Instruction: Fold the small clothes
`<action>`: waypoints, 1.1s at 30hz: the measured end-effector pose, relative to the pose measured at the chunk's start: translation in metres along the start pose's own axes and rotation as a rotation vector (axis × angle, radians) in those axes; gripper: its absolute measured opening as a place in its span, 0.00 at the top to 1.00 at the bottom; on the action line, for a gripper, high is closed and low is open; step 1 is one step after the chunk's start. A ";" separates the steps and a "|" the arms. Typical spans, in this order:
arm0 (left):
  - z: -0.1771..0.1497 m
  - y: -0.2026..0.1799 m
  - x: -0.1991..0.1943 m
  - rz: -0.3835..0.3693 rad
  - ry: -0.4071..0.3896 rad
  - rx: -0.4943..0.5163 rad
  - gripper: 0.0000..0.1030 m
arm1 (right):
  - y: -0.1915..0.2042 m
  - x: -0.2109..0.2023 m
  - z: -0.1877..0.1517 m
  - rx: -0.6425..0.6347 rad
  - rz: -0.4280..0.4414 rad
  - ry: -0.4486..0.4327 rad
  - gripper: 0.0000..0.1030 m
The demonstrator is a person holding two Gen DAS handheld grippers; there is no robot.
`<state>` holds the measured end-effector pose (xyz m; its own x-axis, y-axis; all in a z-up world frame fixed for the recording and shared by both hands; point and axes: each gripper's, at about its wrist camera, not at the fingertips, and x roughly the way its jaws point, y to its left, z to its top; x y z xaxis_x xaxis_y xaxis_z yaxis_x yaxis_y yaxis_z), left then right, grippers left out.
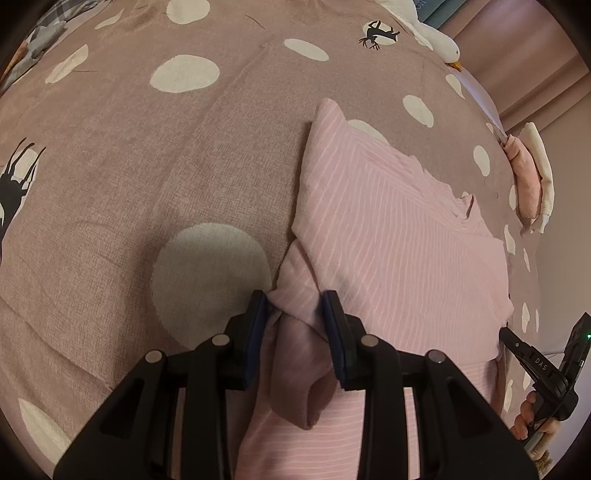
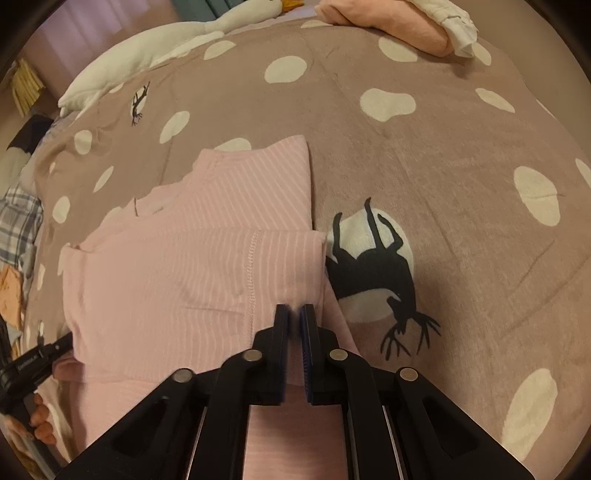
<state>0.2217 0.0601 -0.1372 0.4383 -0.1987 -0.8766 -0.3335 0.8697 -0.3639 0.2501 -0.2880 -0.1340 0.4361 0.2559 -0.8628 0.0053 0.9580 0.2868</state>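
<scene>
A pink garment with thin white stripes (image 1: pixel 388 236) lies partly folded on the mauve spotted bedspread (image 1: pixel 129 155). My left gripper (image 1: pixel 295 306) is shut on a bunched fold of the garment at its near left edge, and cloth fills the gap between the blue pads. In the right wrist view the same pink garment (image 2: pixel 192 273) spreads to the left, and my right gripper (image 2: pixel 295 314) is shut on its near right edge, with a thin layer pinched between the pads. Each gripper shows at the other view's edge: the right gripper (image 1: pixel 532 362) and the left gripper (image 2: pixel 33 365), both held by a hand.
Folded pink and cream clothes (image 2: pixel 413 26) lie at the bed's far edge. A white goose plush (image 2: pixel 147 48) rests at the back left. Plaid cloth (image 2: pixel 16 221) and other items sit off the left side. The bedspread carries white spots and black deer prints (image 2: pixel 373 273).
</scene>
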 end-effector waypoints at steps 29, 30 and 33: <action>0.001 0.005 -0.007 -0.017 0.015 -0.040 0.64 | 0.004 0.009 -0.001 -0.089 -0.157 -0.071 0.95; 0.000 0.005 -0.007 -0.015 0.014 -0.044 0.64 | 0.004 0.009 -0.001 -0.091 -0.166 -0.073 0.95; -0.002 0.003 -0.010 -0.003 0.003 -0.036 0.60 | 0.003 0.009 -0.003 -0.082 -0.172 -0.081 0.95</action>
<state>0.2144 0.0639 -0.1307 0.4365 -0.2032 -0.8764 -0.3620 0.8521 -0.3779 0.2515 -0.2825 -0.1419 0.5063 0.0798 -0.8586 0.0141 0.9948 0.1008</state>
